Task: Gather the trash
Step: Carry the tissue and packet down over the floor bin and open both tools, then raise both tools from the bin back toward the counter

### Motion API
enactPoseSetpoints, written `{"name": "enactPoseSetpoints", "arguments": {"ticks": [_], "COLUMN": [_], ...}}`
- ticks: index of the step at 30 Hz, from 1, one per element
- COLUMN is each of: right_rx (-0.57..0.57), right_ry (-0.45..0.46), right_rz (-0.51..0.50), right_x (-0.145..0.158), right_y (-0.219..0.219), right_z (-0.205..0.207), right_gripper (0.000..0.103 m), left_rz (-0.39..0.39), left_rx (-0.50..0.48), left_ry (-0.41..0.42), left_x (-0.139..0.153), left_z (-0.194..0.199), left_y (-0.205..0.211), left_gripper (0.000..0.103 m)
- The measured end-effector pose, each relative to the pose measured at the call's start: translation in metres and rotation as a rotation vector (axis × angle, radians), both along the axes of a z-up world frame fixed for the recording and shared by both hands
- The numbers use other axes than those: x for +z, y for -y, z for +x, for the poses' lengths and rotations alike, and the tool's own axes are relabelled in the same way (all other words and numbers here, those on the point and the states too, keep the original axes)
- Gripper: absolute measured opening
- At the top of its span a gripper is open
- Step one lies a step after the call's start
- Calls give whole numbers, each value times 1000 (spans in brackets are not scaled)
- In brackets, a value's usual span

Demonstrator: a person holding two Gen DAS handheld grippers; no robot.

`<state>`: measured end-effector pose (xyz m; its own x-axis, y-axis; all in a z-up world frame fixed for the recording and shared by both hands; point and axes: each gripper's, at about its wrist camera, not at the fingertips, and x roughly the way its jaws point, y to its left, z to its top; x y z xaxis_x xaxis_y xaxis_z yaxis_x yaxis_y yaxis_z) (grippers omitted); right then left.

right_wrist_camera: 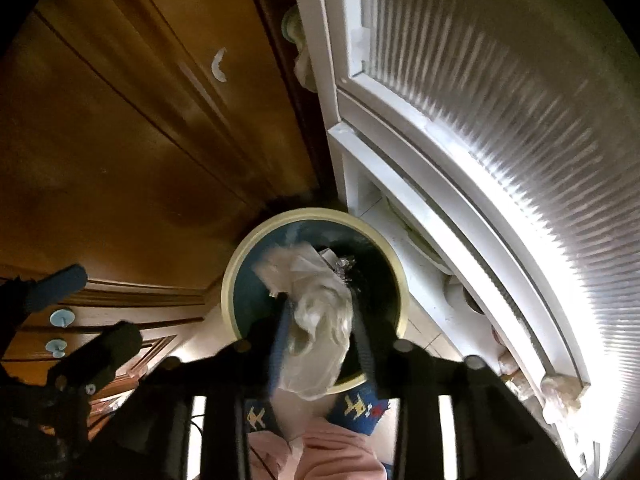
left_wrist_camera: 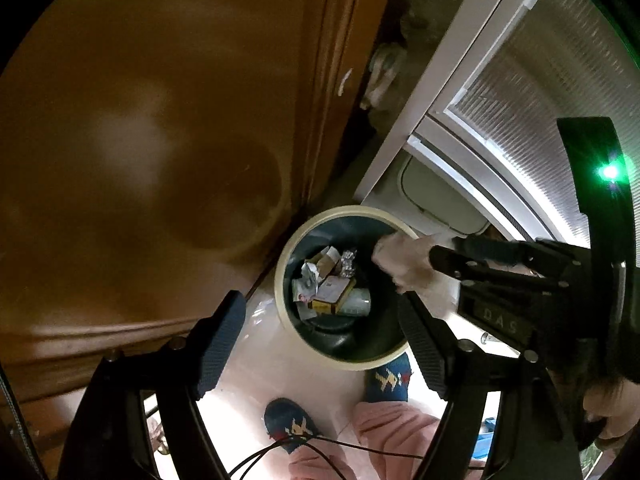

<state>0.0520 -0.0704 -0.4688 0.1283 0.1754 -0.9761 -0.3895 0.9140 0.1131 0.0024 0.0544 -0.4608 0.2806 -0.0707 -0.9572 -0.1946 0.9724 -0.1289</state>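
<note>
A round bin (left_wrist_camera: 296,240) with a cream rim and dark inside stands on the floor, with boxes, foil and crumpled paper (left_wrist_camera: 332,292) at its bottom. My left gripper (left_wrist_camera: 320,348) hovers above its near rim, open wide and empty; it also shows in the right wrist view as the left gripper (right_wrist_camera: 90,312). A whitish crumpled plastic bag (right_wrist_camera: 316,312) hangs over the bin (right_wrist_camera: 240,264) between the parted fingers of my right gripper (right_wrist_camera: 320,336). In the left wrist view the right gripper (left_wrist_camera: 424,268) reaches in from the right with the bag (left_wrist_camera: 400,256) at its tip.
A brown wooden door (left_wrist_camera: 160,140) closes off the left side. A white-framed ribbed glass door (right_wrist_camera: 500,140) stands to the right. The person's feet in blue patterned slippers (left_wrist_camera: 390,376), pink trouser legs and loose black cables (left_wrist_camera: 280,448) lie just below the bin.
</note>
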Motion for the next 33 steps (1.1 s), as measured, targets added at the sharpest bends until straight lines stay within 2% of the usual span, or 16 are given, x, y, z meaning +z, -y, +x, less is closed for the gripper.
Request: {"name": "enactPoseSetpoints", "arguments": {"ticks": [1, 6, 11, 20, 26, 33], "right_rx": [1, 8, 24, 63, 108, 200], "right_ry": [1, -1, 1, 43, 81, 202], "right_rz": [-1, 7, 3, 26, 50, 79], "right_x": [0, 17, 47, 146, 220, 309], "right_y": [-4, -5, -4, 6, 11, 12], "right_z": [0, -5, -10, -30, -43, -47], "right_gripper": [54, 54, 54, 54, 54, 54], "left_rz": [3, 9, 15, 38, 59, 92], "left_rx": [3, 10, 3, -59, -79, -83], "left_ry": [1, 5, 18, 104, 199, 297], "left_x": [3, 19, 52, 158, 244, 321], "left_z": [-3, -10, -15, -25, -29, -22], "left_y": [-1, -1, 1, 17, 17, 11], "left_gripper": [77, 77, 77, 77, 78, 80]}}
